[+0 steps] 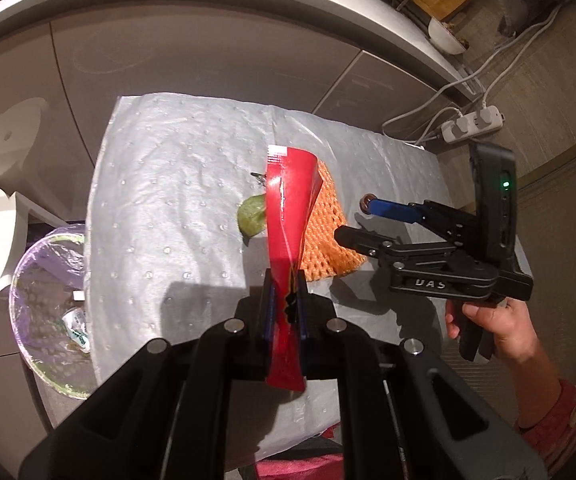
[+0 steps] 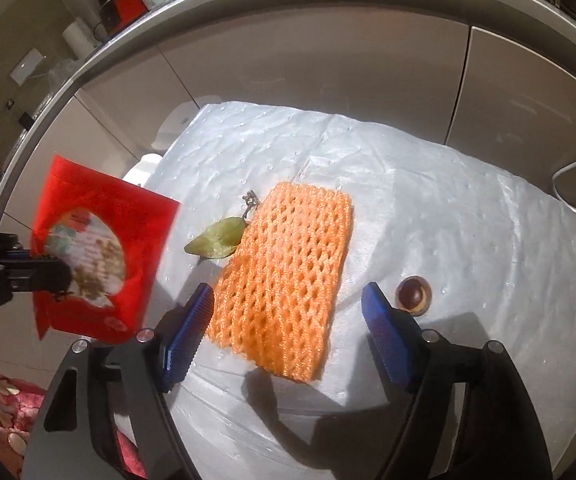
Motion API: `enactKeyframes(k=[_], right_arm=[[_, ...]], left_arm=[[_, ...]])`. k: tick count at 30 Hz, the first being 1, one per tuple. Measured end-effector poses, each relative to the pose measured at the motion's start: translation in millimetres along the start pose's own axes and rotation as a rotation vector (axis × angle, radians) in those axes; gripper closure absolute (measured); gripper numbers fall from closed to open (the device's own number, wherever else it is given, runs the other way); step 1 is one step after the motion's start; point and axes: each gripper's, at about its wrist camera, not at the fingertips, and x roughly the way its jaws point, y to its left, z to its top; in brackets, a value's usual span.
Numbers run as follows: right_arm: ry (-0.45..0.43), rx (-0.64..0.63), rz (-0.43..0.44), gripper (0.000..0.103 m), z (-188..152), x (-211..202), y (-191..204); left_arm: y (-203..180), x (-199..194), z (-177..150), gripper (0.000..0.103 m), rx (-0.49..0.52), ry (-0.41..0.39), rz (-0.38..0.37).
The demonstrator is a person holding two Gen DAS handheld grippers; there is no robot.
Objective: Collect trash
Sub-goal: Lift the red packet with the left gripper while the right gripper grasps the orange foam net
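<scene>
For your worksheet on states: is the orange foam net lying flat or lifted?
Lying flat: the orange foam net rests spread on the white sheet, touched by no fingers.

Warm indoor light; hard shadows on the white sheet (image 2: 408, 168); red packet (image 2: 99, 248) motion-blurred; fisheye bends dark edges

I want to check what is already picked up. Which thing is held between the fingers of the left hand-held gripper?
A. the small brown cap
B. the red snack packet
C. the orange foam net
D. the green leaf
B: the left hand-held gripper is shut on the red snack packet, lifted above the table, while the net, leaf and cap lie on the grey sheet.
</scene>
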Motion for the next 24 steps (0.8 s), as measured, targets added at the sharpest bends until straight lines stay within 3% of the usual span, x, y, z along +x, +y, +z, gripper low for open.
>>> enactKeyframes(k=[6, 8, 10, 12, 14, 15, 19, 24], right_arm=[[0.031, 0.044, -0.097, 0.03, 0, 24, 21], [0.049, 0.044, -0.112, 0.06, -1, 30, 27], [0.057, 0.049, -0.134, 0.062, -2, 34, 28], [0.058, 0.059, -0.141, 0.073, -3, 33, 28], [0.054, 0.094, -0.133, 0.094, -4, 30, 24], [0.054, 0.12, -0.117, 0.099, -4, 29, 21], [0.029, 0.202, -0.085, 0.102, -9, 17, 16], [-0.014, 0.247, -0.11, 0.102, -18, -8, 26]], left_arm=[[34, -25, -4, 0.094, -0.085, -0.048, 0.01], [47, -32, -6, 0.094, -0.116, -0.06, 0.016], [59, -39, -8, 0.094, -0.133, -0.072, 0.023], [71, -45, -10, 0.094, -0.146, -0.079, 0.03], [84, -50, -12, 0.094, -0.159, -0.087, 0.033], [90, -53, -13, 0.094, -0.166, -0.091, 0.033], [113, -66, -18, 0.094, -0.182, -0.107, 0.031], [139, -78, -25, 0.094, -0.187, -0.119, 0.035]])
